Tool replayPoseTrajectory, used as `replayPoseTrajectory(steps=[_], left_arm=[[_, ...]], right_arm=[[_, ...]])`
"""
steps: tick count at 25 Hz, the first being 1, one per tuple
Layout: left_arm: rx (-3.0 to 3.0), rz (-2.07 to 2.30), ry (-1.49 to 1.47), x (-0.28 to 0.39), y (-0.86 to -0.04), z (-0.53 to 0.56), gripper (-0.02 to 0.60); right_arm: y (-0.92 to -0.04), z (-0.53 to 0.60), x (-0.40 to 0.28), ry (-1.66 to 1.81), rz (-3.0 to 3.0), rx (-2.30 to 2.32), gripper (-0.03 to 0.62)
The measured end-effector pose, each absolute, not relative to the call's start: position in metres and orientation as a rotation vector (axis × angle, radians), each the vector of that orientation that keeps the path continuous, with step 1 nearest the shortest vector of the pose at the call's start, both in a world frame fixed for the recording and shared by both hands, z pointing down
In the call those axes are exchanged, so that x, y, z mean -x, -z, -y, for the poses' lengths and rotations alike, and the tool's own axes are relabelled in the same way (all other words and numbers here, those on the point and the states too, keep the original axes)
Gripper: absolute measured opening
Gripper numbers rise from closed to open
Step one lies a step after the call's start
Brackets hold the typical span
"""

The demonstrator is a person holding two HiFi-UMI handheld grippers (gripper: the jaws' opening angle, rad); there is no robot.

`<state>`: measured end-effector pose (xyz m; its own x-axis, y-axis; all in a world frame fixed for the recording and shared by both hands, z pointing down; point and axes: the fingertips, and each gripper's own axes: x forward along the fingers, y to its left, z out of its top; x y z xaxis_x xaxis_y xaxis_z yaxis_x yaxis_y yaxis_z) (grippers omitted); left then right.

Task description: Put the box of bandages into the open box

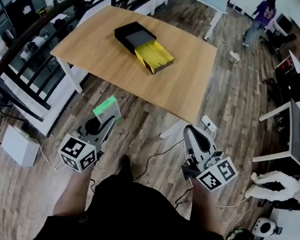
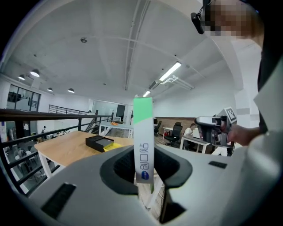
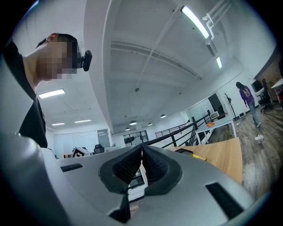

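we saw only the upper part of the bandage box (image 2: 143,132); its foot was hidden in the left gripper (image 2: 143,167). in the right gripper view the open box (image 3: 193,154) was a sliver, its inside too small to tell.

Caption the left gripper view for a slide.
Left tongs clamp the green-and-white bandage box upright, open black box on the wooden table ahead.
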<state>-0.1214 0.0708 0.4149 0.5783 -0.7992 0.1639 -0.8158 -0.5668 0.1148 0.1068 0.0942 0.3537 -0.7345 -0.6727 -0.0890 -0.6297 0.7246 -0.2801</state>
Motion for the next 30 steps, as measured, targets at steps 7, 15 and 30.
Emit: replayPoseTrajectory(steps=[7, 15, 30], left_arm=[[-2.621, 1.363, -0.099, 0.165, -0.411, -0.012, 0.097], [-2.616, 1.403, -0.080, 0.215, -0.405, 0.019, 0.097], [-2.572, 1.459, -0.088, 0.241, -0.414, 0.054, 0.097]], right_arm=[[-0.343, -0.031, -0.056, 0.336, -2.785, 1.033, 0.038], [-0.331, 0.008, -0.014, 0.308, -2.802, 1.035, 0.038], [-0.336, 0.062, 0.020, 0.325, -2.822, 0.926, 0.038]])
